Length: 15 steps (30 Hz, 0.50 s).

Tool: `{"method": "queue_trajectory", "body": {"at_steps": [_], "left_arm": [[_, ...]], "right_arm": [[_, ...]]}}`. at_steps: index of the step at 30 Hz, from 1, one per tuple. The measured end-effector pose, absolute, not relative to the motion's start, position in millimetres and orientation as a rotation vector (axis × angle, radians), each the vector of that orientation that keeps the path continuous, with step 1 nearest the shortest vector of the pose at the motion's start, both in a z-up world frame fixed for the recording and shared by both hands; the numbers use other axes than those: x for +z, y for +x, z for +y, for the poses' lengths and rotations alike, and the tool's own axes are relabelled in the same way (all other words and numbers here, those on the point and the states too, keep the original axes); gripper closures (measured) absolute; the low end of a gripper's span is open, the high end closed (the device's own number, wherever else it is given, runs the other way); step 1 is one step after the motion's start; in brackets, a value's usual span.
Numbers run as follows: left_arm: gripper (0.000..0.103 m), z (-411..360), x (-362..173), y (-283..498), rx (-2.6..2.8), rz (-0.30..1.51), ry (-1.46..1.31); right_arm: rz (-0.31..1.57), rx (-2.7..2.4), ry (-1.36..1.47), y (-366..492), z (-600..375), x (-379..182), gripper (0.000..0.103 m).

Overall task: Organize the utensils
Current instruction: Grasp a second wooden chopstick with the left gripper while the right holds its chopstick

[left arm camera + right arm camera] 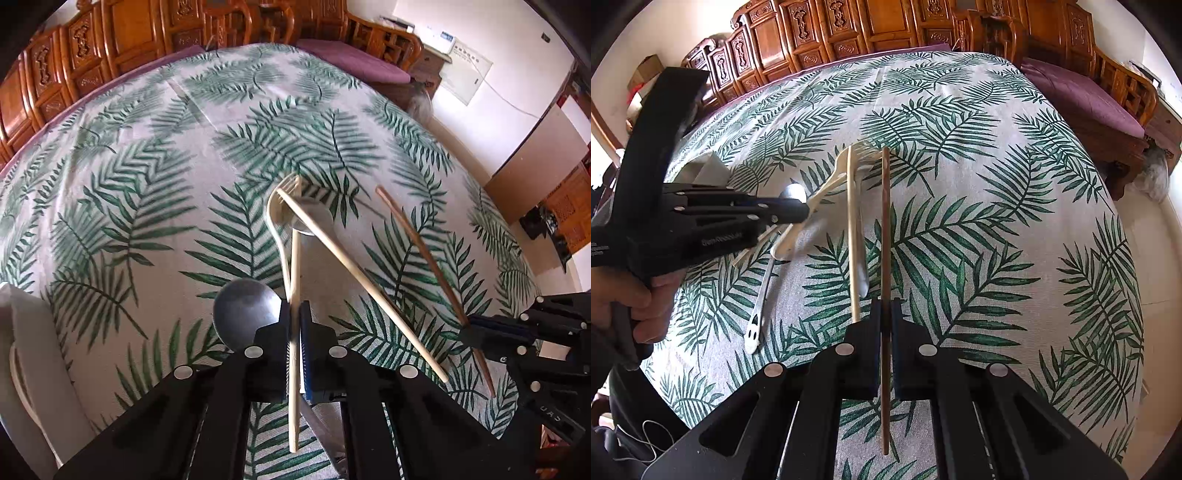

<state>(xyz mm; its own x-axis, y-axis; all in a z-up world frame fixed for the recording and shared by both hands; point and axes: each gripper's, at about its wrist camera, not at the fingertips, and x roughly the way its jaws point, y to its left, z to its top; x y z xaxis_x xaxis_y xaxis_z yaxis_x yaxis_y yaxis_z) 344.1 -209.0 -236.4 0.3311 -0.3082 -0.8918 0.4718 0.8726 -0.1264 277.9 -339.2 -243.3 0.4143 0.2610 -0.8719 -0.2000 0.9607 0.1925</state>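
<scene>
**Two grippers, two chopsticks, both clamped tight**

Two grips on show over the leaf-print bench (155, 155). Left gripper (294, 314) first: jaws drawn right in on a pale chopstick (294, 280), which stands pinched between the pads, its upper length reaching toward the fork and its lower end poking out behind the fingers. No daylight between pad and wood that I can see. Just to the left of those fingertips sits the bowl of a metal spoon (245, 312), close against the left finger; whether it actually touches, I cannot tell.

Over to the right gripper (885, 314): also closed down to a sliver, a dark brown chopstick (885, 229) held between the pads and running straight up the middle of the right wrist view, its tail end sticking out below the fingers.

On the cloth, a second pale chopstick (360, 284) lies slantwise, its far tip over the head of a cream plastic fork (275, 221), which curves beside the clamped stick. From the right wrist view the person's hand (635, 295) wraps the left gripper's handle, and the spoon's white handle (757, 317) trails out toward the near edge. At the left border of the left wrist view, a white container (33, 350) rests on the bench.
</scene>
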Motion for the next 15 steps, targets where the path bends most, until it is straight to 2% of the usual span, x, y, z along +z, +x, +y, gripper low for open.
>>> {"method": "queue_trajectory", "body": {"at_steps": [9, 15], "left_arm": [[0.099, -181.7, -192.9, 334.3, -0.489, 1.029, 0.116], [0.099, -166.8, -185.9, 331.3, -0.475, 1.028, 0.114]], "right_arm": [[1.092, 0.294, 0.053, 273.8, -329.5, -234.5, 0.097], [1.084, 0.297, 0.042, 272.9, -319.1, -227.3, 0.097]]}}
